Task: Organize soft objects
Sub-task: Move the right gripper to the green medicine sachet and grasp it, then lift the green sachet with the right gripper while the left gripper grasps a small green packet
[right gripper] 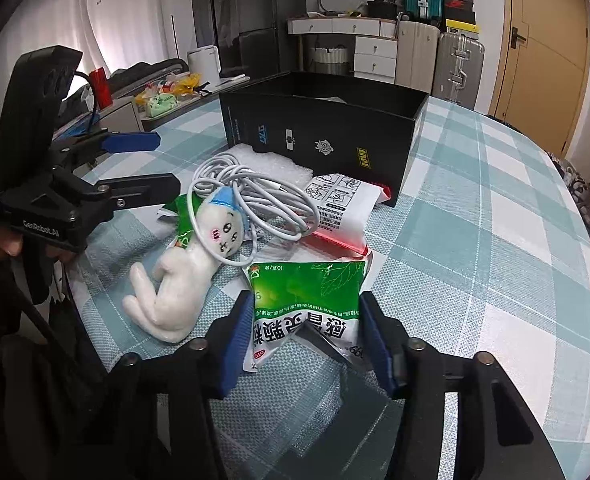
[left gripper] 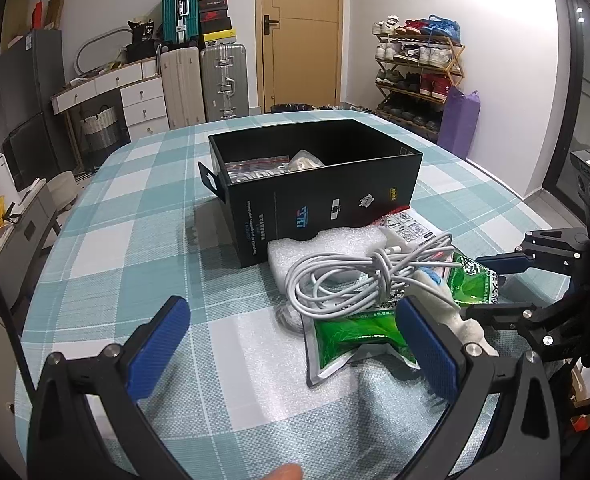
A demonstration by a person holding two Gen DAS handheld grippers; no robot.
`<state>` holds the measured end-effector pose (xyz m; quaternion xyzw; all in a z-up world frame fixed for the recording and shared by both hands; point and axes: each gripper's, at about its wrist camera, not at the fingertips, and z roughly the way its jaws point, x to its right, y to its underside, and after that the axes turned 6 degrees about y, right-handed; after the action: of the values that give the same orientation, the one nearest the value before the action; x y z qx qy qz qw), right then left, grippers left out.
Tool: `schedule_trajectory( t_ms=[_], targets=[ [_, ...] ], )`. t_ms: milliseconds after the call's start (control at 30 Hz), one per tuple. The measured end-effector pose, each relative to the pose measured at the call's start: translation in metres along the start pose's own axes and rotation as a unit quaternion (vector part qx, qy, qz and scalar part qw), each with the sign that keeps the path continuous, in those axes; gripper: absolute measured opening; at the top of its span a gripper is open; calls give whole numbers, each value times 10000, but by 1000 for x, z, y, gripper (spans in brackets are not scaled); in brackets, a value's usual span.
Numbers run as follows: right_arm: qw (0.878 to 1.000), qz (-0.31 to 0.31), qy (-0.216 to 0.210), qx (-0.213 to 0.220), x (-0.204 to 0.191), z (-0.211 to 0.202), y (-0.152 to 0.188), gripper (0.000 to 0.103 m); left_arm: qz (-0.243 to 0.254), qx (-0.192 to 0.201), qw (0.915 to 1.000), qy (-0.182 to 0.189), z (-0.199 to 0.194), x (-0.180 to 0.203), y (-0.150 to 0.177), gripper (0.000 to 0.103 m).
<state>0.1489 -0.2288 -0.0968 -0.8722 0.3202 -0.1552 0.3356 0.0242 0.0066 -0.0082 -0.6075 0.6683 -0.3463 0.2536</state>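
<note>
Two hand-held grippers: my right hand-held gripper point(right gripper: 305, 340) clenched on green sachet point(right gripper: 307, 300) near bench point(right gripper: 495, 240) front; left hand-held gripper point(left gripper: 291, 344) released, empty. Black box point(right gripper: 327, 136) behind, bare bench rightward.

**Room Around the Worktop**

Stood behind the checked worktop point(left gripper: 143, 184): a closed wooden door point(left gripper: 301, 32), flanked on one side by a bamboo shoe rack point(left gripper: 419, 68) crowded with sneakers. Leaned just beside that rack: a purple bag point(left gripper: 461, 120). Lined up against the far wall: a beige suitcase point(left gripper: 181, 84) and a silver suitcase point(left gripper: 225, 80), side by side, with a teal suitcase point(left gripper: 179, 10) and stacked shoeboxes point(left gripper: 215, 18) above. Ranged next to those: white drawers point(left gripper: 143, 100), with a woven basket point(left gripper: 101, 128) underneath. Seen from the right wrist: white curtains point(right gripper: 107, 20), a dark fridge point(right gripper: 271, 20), a red cup point(right gripper: 101, 87).
</note>
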Motion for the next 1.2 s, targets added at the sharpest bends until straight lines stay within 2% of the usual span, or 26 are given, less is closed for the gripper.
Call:
schedule_trajectory(
  t_ms=[167,433,633,900,1200],
  targets=[
    [10000,5,-68,56,0,-6,2,50,-7,-80,10000,-35,0,0,0,103],
    [9995,203,88,209,10,-22,8,50,138,-437,9989,-72,8,6,1,103],
    [9992,273,171,253,16,-27,10,50,64,-761,9970,152,19,9,1,103],
    [9990,302,181,270,17,-28,11,50,7,-1076,9940,203,33,12,-4,103],
    [9990,307,179,270,19,-27,10,50,58,-1210,9920,355,35,16,-6,103]
  ],
)
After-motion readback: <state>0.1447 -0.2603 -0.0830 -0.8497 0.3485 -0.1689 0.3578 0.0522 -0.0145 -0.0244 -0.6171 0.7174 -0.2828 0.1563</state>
